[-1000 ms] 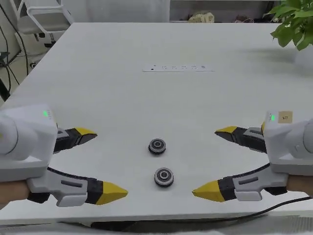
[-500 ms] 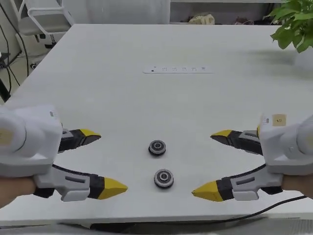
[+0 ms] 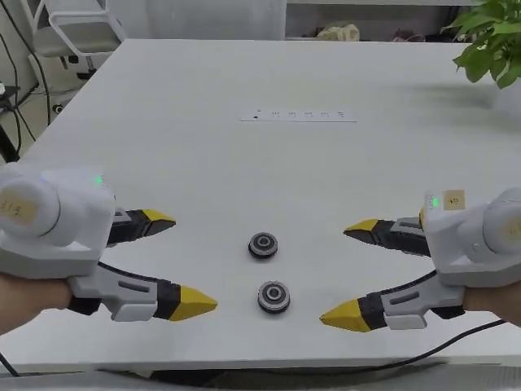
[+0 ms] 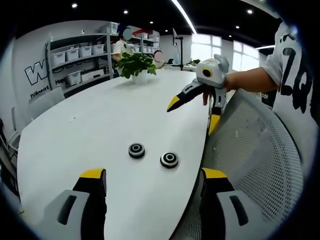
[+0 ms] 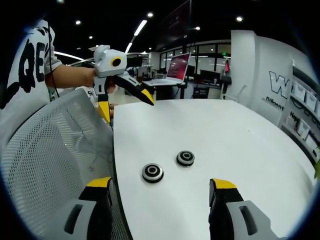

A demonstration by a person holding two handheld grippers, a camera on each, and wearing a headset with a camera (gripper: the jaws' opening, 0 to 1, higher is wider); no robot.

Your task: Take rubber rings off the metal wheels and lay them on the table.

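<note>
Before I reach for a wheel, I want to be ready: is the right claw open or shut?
Open: the right claw has its two yellow-tipped jaws wide apart, with nothing held between them.

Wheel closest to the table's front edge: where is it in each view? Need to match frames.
Head view: near wheel, low centre, closest to the table edge.
Left gripper view: near wheel, centre, right-hand one of the pair, by the table edge.
Right gripper view: near wheel, centre-left, left-hand one of the pair, by the table edge.
Shared landmark: the far wheel beside it, further in from the edge.
</note>
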